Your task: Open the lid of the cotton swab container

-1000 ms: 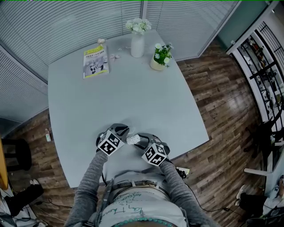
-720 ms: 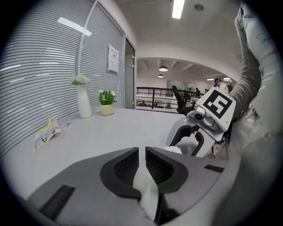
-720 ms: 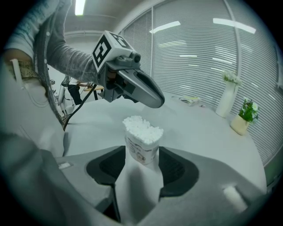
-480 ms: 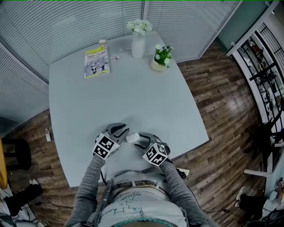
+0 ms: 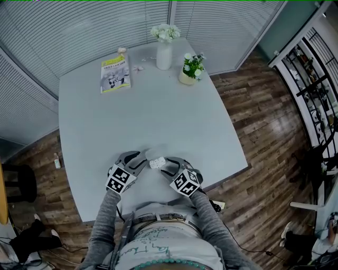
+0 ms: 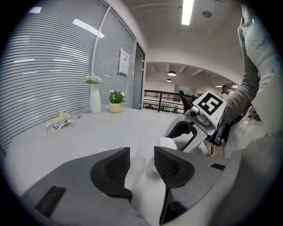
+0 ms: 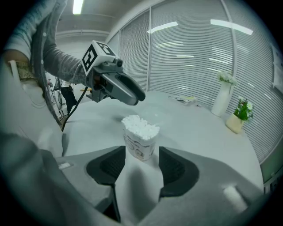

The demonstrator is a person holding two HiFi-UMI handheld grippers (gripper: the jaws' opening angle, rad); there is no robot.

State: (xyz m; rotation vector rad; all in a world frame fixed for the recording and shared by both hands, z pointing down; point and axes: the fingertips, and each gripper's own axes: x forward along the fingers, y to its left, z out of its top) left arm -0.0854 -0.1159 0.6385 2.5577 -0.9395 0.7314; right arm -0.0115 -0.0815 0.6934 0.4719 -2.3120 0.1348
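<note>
Gripping the uncapped container (image 7: pixel 140 132) in the right gripper (image 7: pixel 141 155), with the left gripper (image 6: pixel 141 154) close beside, jaws just opened, empty.

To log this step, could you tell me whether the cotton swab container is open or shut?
Open: the cotton swab container is uncovered on top, with white swab tips standing bare.

I am looking down on a pale grey table (image 5: pixel 158 116) standing on dark wood flooring (image 5: pixel 264 116). Slatted blinds (image 5: pixel 79 31) are covering the walls across the upper frame. Shelving (image 5: pixel 317 79) is showing at the right edge, and a ceiling strip light (image 6: pixel 188 11) is glowing overhead.
</note>
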